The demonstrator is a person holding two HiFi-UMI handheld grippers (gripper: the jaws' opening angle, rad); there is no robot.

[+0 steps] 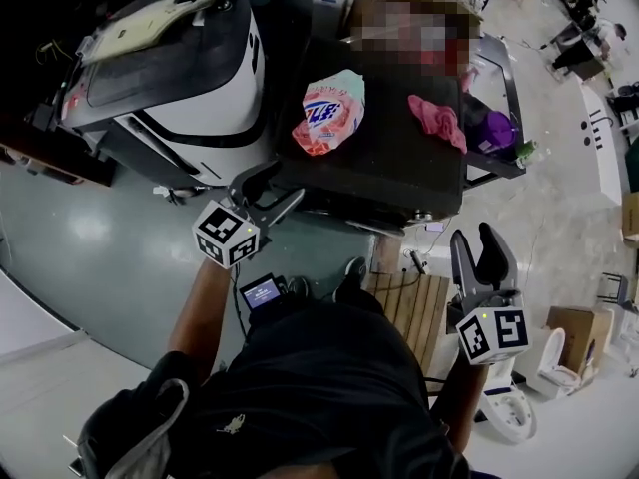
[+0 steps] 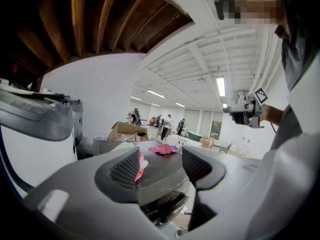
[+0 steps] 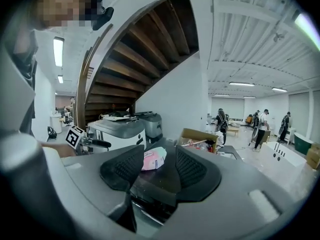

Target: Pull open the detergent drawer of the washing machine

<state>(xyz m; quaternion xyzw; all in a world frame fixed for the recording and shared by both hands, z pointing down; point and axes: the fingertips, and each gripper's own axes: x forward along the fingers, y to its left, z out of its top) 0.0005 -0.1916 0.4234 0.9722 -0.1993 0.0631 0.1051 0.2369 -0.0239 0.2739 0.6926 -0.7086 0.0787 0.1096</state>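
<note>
- We see the washing machine (image 1: 384, 173) as a dark, flat-topped box standing upright at the middle of the head view, its front edge turned toward us.
- We cannot make out its detergent drawer: the front face lies hidden under the top's edge.

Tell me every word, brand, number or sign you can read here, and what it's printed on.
No text here can be read.
Pink bag on the black table: blue print, too blurred to read.
Small screen at the person's waist: too small to read.
Marker cubes: black-and-white square patterns only, no words.
</note>
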